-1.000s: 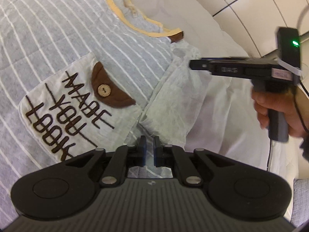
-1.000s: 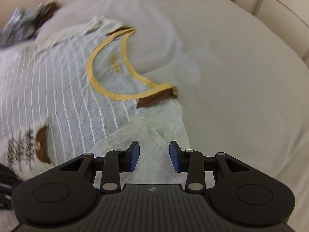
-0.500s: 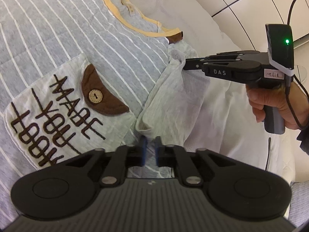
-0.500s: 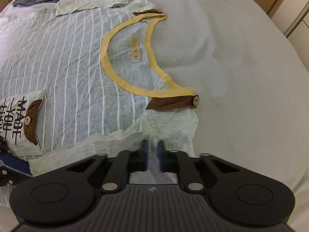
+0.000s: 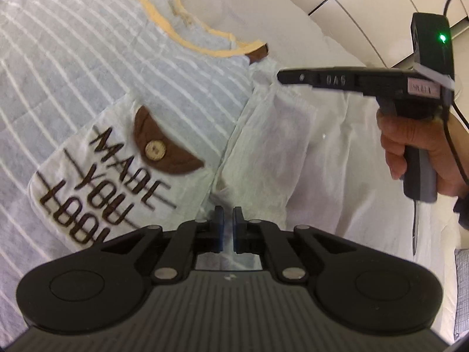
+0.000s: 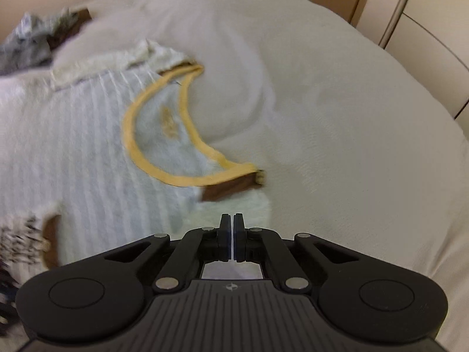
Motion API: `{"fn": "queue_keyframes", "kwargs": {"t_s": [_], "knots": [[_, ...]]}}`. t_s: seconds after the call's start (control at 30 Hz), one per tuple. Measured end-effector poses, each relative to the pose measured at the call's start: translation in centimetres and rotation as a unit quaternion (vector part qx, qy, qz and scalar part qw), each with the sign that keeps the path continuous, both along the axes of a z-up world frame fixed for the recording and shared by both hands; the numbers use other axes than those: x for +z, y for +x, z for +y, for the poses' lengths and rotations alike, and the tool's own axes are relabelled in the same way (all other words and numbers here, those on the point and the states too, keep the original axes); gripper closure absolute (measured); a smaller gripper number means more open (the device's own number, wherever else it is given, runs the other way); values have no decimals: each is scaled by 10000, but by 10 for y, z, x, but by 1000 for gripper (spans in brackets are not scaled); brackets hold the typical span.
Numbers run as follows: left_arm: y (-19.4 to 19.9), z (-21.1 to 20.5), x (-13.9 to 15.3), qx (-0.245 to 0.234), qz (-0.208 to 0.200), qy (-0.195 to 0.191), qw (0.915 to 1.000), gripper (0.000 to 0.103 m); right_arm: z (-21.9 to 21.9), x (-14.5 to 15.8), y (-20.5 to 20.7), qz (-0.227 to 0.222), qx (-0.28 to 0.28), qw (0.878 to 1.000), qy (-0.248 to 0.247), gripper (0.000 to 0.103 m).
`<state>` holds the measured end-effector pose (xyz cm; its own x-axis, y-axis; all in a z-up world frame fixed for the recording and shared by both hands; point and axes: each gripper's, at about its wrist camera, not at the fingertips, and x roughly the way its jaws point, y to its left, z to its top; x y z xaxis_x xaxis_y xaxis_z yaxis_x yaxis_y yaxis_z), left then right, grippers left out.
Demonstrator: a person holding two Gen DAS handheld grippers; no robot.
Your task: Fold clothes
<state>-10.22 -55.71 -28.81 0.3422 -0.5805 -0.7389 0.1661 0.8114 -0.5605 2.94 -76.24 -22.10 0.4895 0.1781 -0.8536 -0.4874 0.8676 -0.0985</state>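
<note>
A grey shirt with white stripes (image 5: 88, 58) lies spread on the bed, with a yellow neckline (image 5: 205, 47) and a lettered chest pocket (image 5: 117, 176). Its pale short sleeve (image 5: 269, 135) lies on the sheet at the right. My left gripper (image 5: 228, 226) is shut on the sleeve's lower edge near the armpit. My right gripper (image 5: 280, 77), held in a hand (image 5: 416, 140), has its tip at the sleeve's shoulder end. In the right wrist view that right gripper (image 6: 232, 228) has its jaws shut over the sleeve (image 6: 249, 205), just below the brown shoulder tab (image 6: 231, 187). The shirt (image 6: 73, 146) is blurred there.
The white bed sheet (image 6: 337, 117) stretches to the right and far side of the shirt. A crumpled dark and grey pile of clothes (image 6: 26, 44) lies at the far left. Cream cabinet fronts (image 6: 425, 29) stand beyond the bed.
The right gripper went from open to shut on the sleeve's shoulder end, lifted it briefly, and has now drawn back and lowered it. The left gripper stayed shut.
</note>
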Motion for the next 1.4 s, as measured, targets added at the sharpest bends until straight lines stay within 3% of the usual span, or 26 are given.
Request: {"fn": "queue_keyframes", "kwargs": {"t_s": [0.13, 0.27, 0.57, 0.73, 0.87, 1.03, 1.23, 1.4], "knots": [[-5, 3, 3, -112, -90, 48, 9999, 101, 22, -25, -18, 393, 331, 9987, 0, 99], [-9, 7, 7, -170, -149, 40, 9997, 101, 29, -24, -29, 311, 436, 9985, 122, 99], [-17, 13, 16, -237, -335, 34, 9992, 99, -22, -29, 2, 46, -849, 9953, 455, 96], [-23, 25, 25, -244, -370, 112, 9990, 99, -35, -13, -18, -142, -1310, 9892, 635, 92], [-30, 40, 36, -320, -472, 252, 9981, 99, -30, -34, -39, 251, -1183, 9926, -94, 87], [-40, 70, 54, -460, -618, 561, 9954, 99, -46, -13, -75, 9, -1814, 9831, 249, 87], [-59, 118, 83, -944, -1008, 1258, 9824, 81, -6, 15, -158, -121, -1918, 9801, 501, 82], [-76, 166, 104, -1681, -1372, 1876, 9580, 62, 45, 30, -228, -143, -1909, 9800, 538, 76]]}}
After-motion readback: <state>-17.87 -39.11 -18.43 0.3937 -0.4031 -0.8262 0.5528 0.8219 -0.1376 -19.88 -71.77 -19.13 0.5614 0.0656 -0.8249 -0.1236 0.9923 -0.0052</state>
